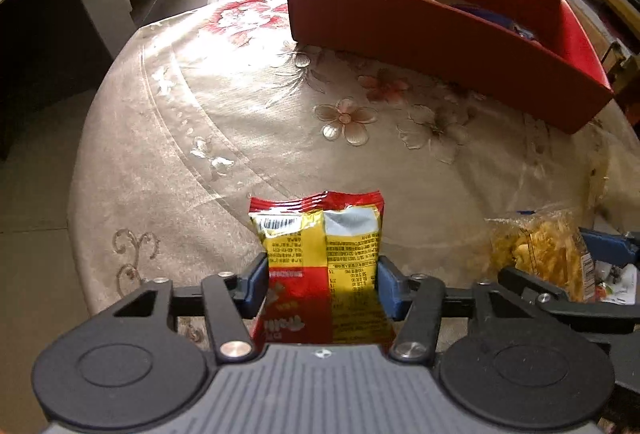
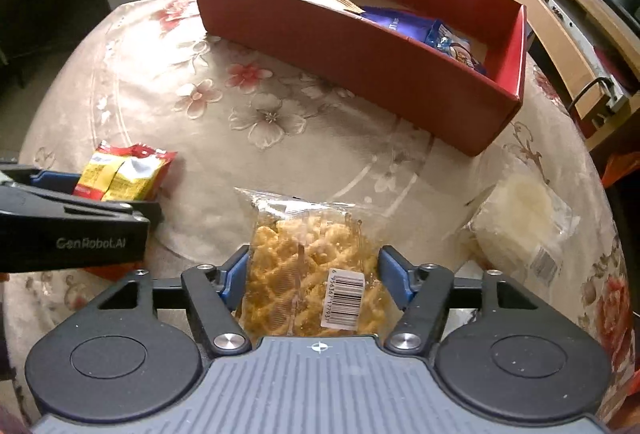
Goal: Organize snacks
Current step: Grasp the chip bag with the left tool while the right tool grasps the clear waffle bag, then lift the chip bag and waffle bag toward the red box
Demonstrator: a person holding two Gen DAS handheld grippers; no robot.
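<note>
The left gripper (image 1: 322, 284) has its fingers closed on the red-yellow packet (image 1: 320, 258). The right gripper (image 2: 312, 280) grips the clear noodle-snack bag (image 2: 308, 274). Both bags point lengthwise away toward the red box (image 2: 360, 46), far across the table (image 2: 320, 138) and nearer the right hand.

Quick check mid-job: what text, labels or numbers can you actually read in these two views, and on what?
"GenRobot.AI": side of the left gripper.
Barcode digits on the clear snack bag: partly legible, about "6 95636 77793"; uncertain.
Red and yellow snack packet: barcode and dense print, too small to read.
Blue packet in the red box: lettering blurred.
</note>
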